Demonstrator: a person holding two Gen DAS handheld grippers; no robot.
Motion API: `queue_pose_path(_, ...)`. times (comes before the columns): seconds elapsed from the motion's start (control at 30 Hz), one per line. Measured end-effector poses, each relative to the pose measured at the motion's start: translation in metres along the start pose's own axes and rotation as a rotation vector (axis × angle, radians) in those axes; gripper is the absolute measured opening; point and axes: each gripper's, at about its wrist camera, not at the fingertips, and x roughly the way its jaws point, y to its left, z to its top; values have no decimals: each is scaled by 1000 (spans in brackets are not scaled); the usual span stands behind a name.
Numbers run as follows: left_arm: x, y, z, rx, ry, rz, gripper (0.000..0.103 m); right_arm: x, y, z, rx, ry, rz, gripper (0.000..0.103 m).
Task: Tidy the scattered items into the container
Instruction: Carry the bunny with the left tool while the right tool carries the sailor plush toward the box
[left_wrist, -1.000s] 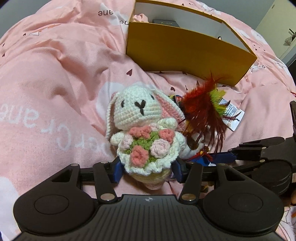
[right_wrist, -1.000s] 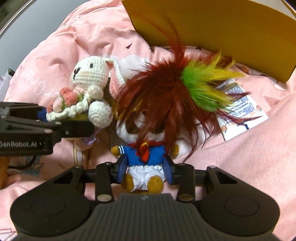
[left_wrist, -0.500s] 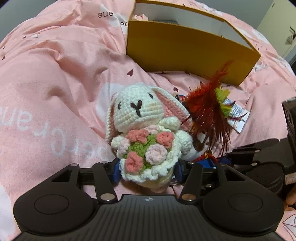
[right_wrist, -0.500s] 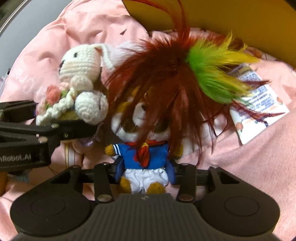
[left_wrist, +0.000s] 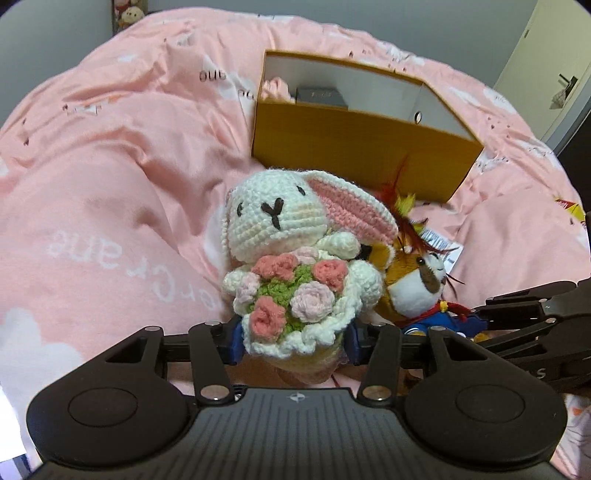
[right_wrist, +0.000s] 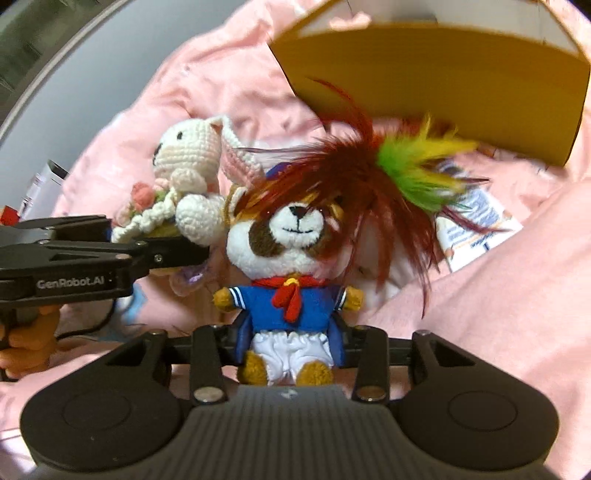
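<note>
My left gripper (left_wrist: 293, 341) is shut on a white crochet bunny (left_wrist: 291, 258) that holds a pink and green bouquet, lifted above the bed. My right gripper (right_wrist: 291, 341) is shut on a plush dog (right_wrist: 291, 273) in a blue sailor top with a red scarf. Red, green and yellow feathers (right_wrist: 388, 173) drape over the dog's head. The two toys hang side by side; the bunny shows at the left in the right wrist view (right_wrist: 188, 184), the dog at the right in the left wrist view (left_wrist: 417, 284). The open yellow box (left_wrist: 354, 144) stands beyond both.
A pink printed duvet (left_wrist: 110, 192) covers the bed. Inside the box lie a dark flat item (left_wrist: 319, 96) and a pink item (left_wrist: 275, 88). A printed paper tag (right_wrist: 480, 225) lies on the duvet in front of the box. A door (left_wrist: 550, 70) is at far right.
Both grippers have risen with their toys and tilted up, so the box opening now shows. The feathers have swung back, uncovering the dog's face.
</note>
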Motion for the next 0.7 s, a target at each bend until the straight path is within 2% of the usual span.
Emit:
queue_pose_path(0.4, -25, -16, 20, 38, -106, 43, 57, -57, 13, 4, -44, -157, -13, 44)
queue_pose_path(0.7, -25, -47, 37, 113, -171, 44, 57, -83, 11, 18, -67, -264, -143, 44)
